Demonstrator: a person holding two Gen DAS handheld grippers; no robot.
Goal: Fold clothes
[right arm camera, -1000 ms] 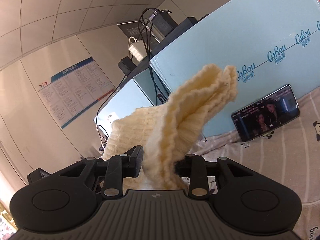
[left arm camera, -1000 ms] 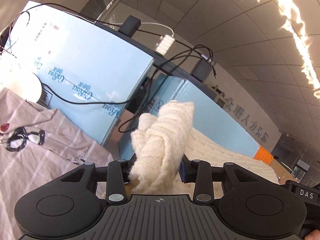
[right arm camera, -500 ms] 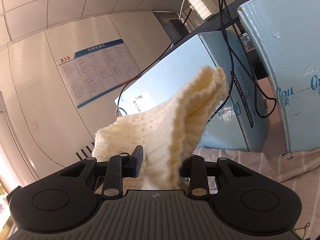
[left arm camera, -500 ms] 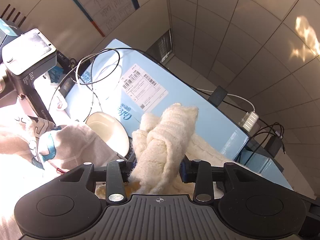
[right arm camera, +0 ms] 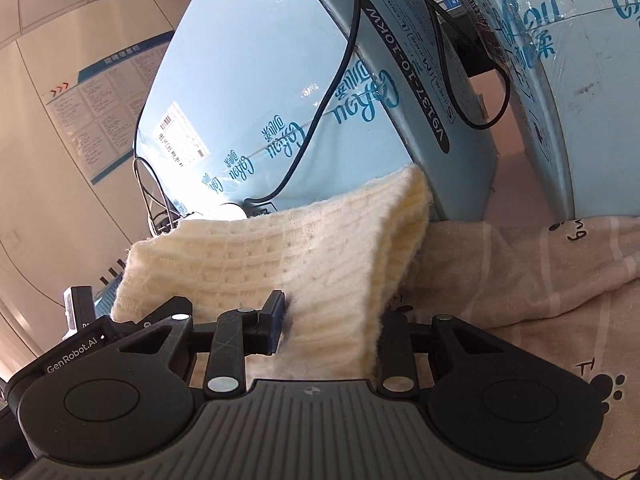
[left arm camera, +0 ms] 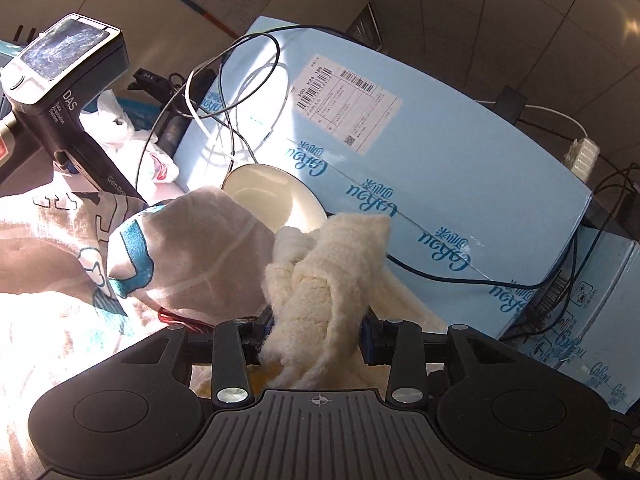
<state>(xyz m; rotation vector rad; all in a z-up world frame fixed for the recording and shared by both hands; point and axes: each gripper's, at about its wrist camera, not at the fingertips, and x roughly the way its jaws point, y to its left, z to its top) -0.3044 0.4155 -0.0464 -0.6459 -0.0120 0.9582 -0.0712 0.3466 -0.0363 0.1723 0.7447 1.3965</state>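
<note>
A cream knitted sweater (left arm camera: 320, 280) is held up by both grippers. My left gripper (left arm camera: 318, 338) is shut on a bunched, twisted part of it, which sticks up between the fingers. My right gripper (right arm camera: 330, 330) is shut on a ribbed edge of the same sweater (right arm camera: 280, 256), whose corner rises to the right while the rest stretches off to the left. The other gripper's body (left arm camera: 60, 80) shows at the upper left of the left wrist view. The fingertips are buried in the knit.
Light blue cartons (left arm camera: 420, 152) (right arm camera: 280, 80) stand close ahead, with black and white cables (left arm camera: 240, 92) draped over them. A white bowl (left arm camera: 272, 200) leans at a carton's foot. A beige printed sheet (right arm camera: 540, 280) (left arm camera: 120, 260) covers the surface below.
Both grippers have swung left and dropped lower with the sweater still clamped. The phone has left the right view; the bowl, the printed sheet and the other gripper have come into the left view.
</note>
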